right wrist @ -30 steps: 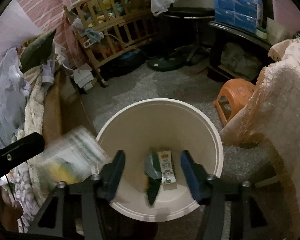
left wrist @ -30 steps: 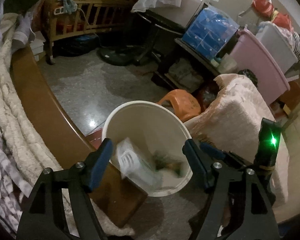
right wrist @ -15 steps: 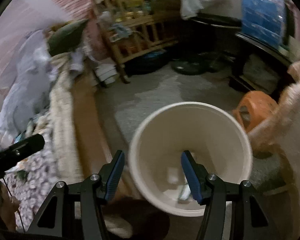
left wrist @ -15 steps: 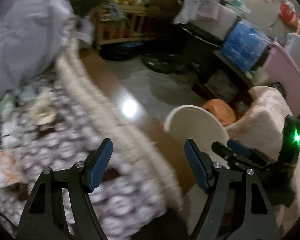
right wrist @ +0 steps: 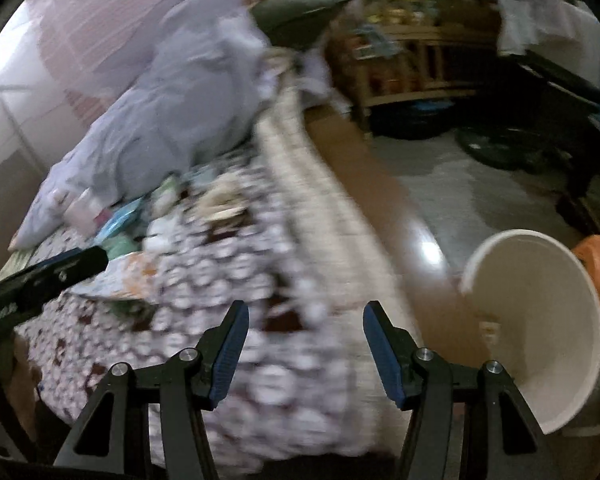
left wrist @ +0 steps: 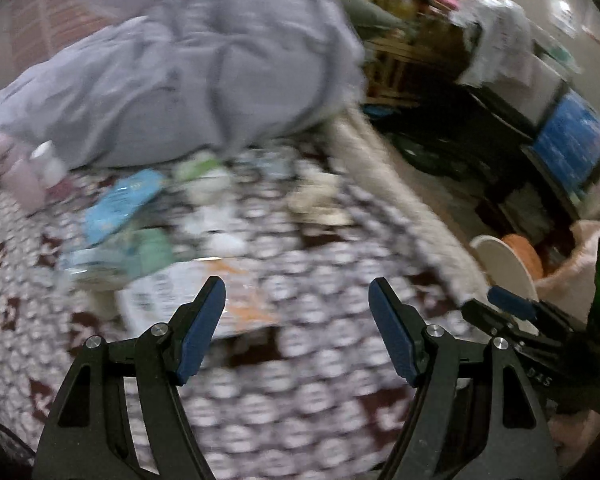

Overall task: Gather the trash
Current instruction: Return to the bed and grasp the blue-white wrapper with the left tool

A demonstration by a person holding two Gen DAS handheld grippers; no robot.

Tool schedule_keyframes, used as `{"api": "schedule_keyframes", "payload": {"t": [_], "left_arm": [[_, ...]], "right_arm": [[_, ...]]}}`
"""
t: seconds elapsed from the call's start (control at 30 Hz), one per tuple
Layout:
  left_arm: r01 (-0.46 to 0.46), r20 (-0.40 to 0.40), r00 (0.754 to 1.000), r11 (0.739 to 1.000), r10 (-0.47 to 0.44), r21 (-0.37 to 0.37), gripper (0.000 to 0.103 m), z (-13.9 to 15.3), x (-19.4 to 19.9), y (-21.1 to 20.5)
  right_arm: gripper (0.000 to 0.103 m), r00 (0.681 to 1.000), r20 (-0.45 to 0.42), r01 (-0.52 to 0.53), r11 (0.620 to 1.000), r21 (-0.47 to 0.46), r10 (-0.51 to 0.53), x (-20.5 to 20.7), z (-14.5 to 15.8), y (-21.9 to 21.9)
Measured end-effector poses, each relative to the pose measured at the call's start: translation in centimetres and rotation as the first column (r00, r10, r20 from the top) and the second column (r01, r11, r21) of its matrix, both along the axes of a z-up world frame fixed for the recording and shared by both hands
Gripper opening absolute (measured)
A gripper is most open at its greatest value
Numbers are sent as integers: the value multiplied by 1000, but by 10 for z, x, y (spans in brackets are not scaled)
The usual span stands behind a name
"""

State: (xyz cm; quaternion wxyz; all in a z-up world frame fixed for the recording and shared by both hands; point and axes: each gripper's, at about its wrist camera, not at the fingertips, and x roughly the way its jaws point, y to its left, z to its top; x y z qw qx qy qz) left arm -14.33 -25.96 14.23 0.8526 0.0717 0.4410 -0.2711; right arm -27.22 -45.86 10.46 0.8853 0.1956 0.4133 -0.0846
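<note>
Above the patterned bedspread: both claws, nothing between the pads.
Left gripper: released.
Right gripper: released.
White bucket: right edge of frame.
Litter: upper left, blurred.

The left gripper has black frame arms with holes cut in them, round silver screws just behind the fingers, and blue pads. The right gripper looks the same.

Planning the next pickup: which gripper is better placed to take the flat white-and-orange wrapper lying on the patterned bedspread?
Left. The left gripper is open, with the wrapper just beyond its fingers. The right gripper is open too but sits nearer the bed's edge and the white bin, with the wrapper off to its left.
</note>
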Motion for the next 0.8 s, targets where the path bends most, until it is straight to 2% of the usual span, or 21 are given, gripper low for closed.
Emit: {"api": "schedule_keyframes", "payload": {"t": [0.2, 0.37, 0.53, 0.63, 0.73, 0.8], "left_arm": [[-133, 6, 991, 991, 133, 10, 73, -1, 31, 67], [-229, -46, 973, 973, 227, -31, 73, -10, 66, 113], [-251, -93, 965, 967, 247, -34, 73, -30, 97, 127], [-264, -136, 958, 962, 254, -63, 73, -42, 108, 134], [-231, -186, 960, 968, 211, -95, 72, -53, 107, 135], [-198, -197, 964, 976, 178, -87, 48, -60, 103, 132]], "right_arm": [[58, 994, -17, -109, 994, 5, 109, 34, -5, 47], [60, 982, -35, -187, 982, 8, 188, 58, -7, 81], [61, 966, -57, -252, 968, -6, 251, 75, -10, 109], [61, 960, -71, -274, 962, -8, 272, 79, -13, 118], [61, 957, -85, -278, 960, -7, 277, 82, -17, 120], [61, 958, -89, -273, 962, 1, 272, 82, -20, 118]]}}
